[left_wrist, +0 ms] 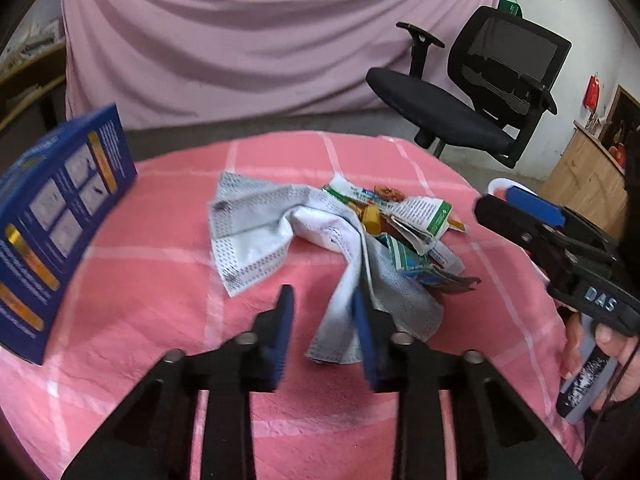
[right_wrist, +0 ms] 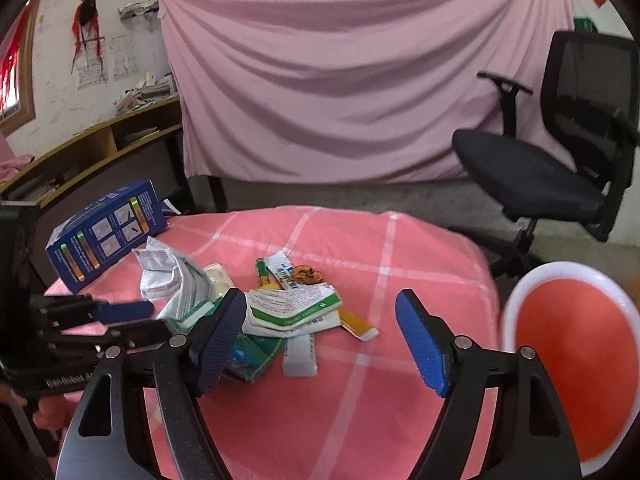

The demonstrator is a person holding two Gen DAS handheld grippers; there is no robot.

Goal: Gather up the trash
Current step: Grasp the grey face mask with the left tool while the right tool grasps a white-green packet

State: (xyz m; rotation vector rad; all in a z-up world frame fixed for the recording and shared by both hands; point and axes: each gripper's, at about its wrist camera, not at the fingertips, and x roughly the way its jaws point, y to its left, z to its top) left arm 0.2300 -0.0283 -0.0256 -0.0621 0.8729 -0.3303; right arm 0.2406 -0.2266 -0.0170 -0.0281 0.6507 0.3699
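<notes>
A heap of trash lies mid-table on the pink checked cloth (left_wrist: 160, 300): a crumpled grey-white dotted wrapper (left_wrist: 256, 232), green-and-white paper packets (left_wrist: 424, 216) and small yellow and brown scraps. My left gripper (left_wrist: 324, 334) hovers at the wrapper's near end. Its blue pads stand a little apart, and the wrapper's tip lies by the right pad, not pinched. My right gripper (right_wrist: 322, 340) is wide open just before the packets (right_wrist: 292, 308), its left finger (right_wrist: 224, 336) over a teal packet. Each gripper also shows in the other view: the right gripper (left_wrist: 520, 220), the left gripper (right_wrist: 124, 312).
A blue carton (left_wrist: 60, 220) (right_wrist: 108, 232) lies at the table's left edge. A red bin with a white rim (right_wrist: 576, 360) stands beside the table on the right. A black office chair (right_wrist: 540, 168) and a pink drape stand behind. A hand (left_wrist: 612, 356) holds the right gripper's handle.
</notes>
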